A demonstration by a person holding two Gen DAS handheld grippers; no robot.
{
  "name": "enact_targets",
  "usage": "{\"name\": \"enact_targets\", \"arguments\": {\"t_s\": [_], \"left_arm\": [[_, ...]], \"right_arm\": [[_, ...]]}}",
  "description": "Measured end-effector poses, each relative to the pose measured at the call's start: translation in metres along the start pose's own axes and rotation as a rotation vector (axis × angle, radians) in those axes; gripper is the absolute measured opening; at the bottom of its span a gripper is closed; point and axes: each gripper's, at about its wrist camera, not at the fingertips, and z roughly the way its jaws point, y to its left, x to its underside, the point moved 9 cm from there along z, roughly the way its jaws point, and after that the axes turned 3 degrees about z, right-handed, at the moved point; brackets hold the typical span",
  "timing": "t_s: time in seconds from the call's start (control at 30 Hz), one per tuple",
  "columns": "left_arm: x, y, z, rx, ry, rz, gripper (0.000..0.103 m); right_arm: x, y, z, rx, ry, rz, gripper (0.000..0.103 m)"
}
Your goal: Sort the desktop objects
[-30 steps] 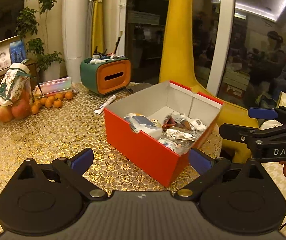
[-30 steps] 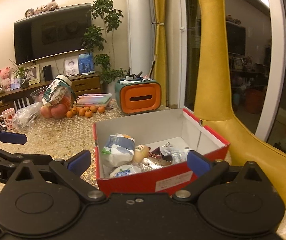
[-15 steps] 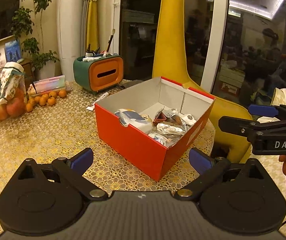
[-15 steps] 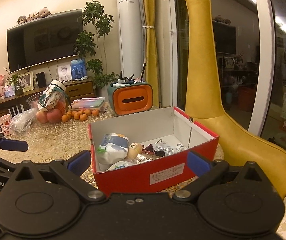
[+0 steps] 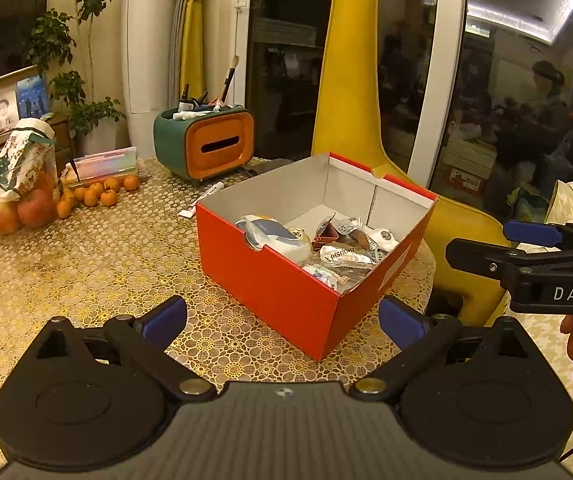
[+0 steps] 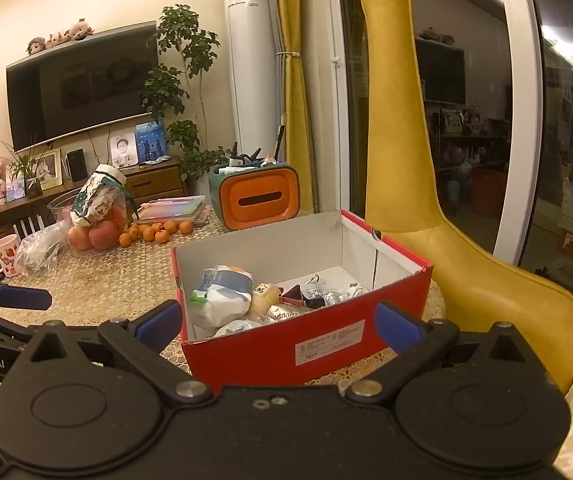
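My left tool (image 5: 282, 316) and my right tool (image 6: 276, 322) both hang with fingers spread wide and nothing between them, facing a red cardboard box (image 5: 286, 280) that sits near the edge of the gold-patterned surface (image 5: 98, 248). Inside the open box lie a white-and-blue pouch (image 6: 222, 294), a small cream-coloured figure (image 6: 266, 298) beside it and a heap of crinkled foil packets (image 5: 346, 254). A white tube (image 5: 202, 204) lies on the surface just behind the box, in front of the teal-and-orange organizer (image 5: 206, 142) stuffed with pens and brushes. Farther left, small oranges (image 5: 98, 194) are scattered beside apples (image 5: 22, 212) and a printed bag. A pink mug (image 6: 4, 256) stands at the far left, seen from my right tool. A yellow giraffe-shaped figure (image 6: 426, 208) rises behind the box.
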Motion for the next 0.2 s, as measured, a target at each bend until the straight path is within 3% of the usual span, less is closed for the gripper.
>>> {"name": "enact_targets", "arguments": {"t_s": [0.2], "left_arm": [[0.0014,0.0021,-0.0015,0.023,0.01,-0.008,0.102]], "right_arm": [[0.0057,-0.0016,0.0,0.004,0.014,0.019,0.103]]}}
